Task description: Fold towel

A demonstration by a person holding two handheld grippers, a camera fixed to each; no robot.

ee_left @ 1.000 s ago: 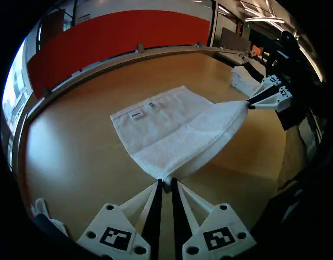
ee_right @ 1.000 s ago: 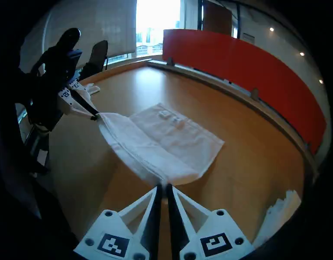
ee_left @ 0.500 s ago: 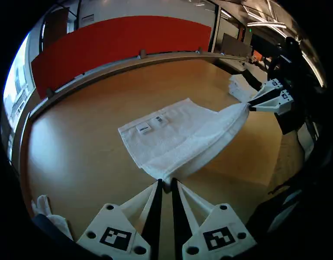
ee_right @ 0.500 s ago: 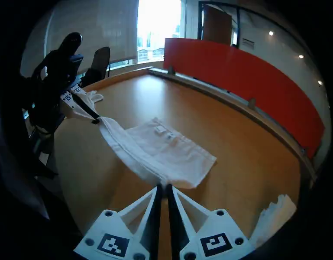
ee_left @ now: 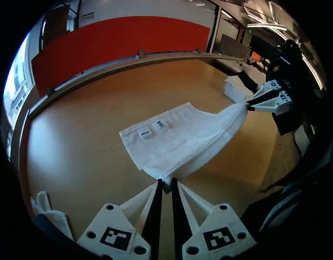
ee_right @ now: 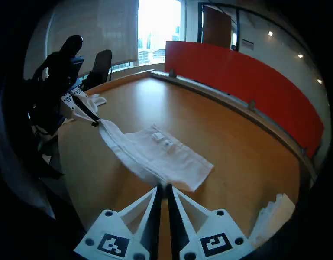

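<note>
1 towel [ee_left: 179, 138] further over btwn 2 grippers [ee_left: 166, 185] [ee_right: 163, 188]

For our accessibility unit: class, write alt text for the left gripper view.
A white towel lies on a wooden table, its near edge lifted between two grippers: the left gripper pinches one corner at the bottom, the right gripper the other at right. A red panel stands behind.
</note>
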